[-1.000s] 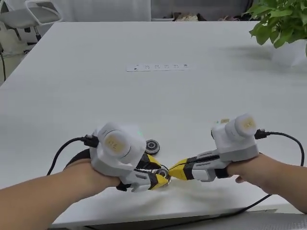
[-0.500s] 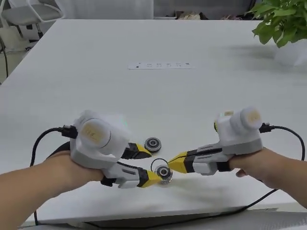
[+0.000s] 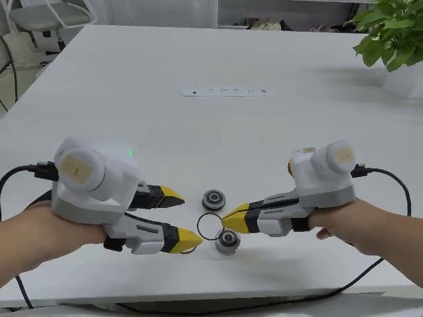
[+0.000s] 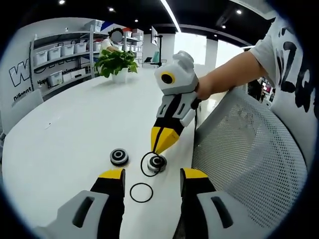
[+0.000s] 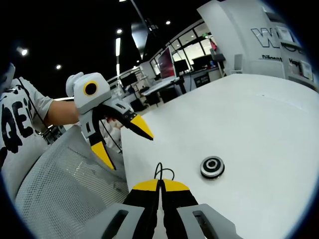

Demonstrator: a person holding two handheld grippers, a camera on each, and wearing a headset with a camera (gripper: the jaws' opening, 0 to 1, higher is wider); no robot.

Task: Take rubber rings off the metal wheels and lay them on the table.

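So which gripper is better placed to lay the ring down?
Right. The right gripper is shut on the ring, beside the wheel, low over the table. The left gripper is open and holds nothing.

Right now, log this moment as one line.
left gripper open | right gripper shut on rubber ring | second ring, near wheel, far wheel: on table

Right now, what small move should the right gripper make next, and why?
Probably swing slightly clear of the near wheel, lower to the table and open. The right gripper is shut on a thin rubber ring that hangs right beside that wheel. A second ring already lies flat between the jaws of the open left gripper, so laying this one down nearby looks like the next step.
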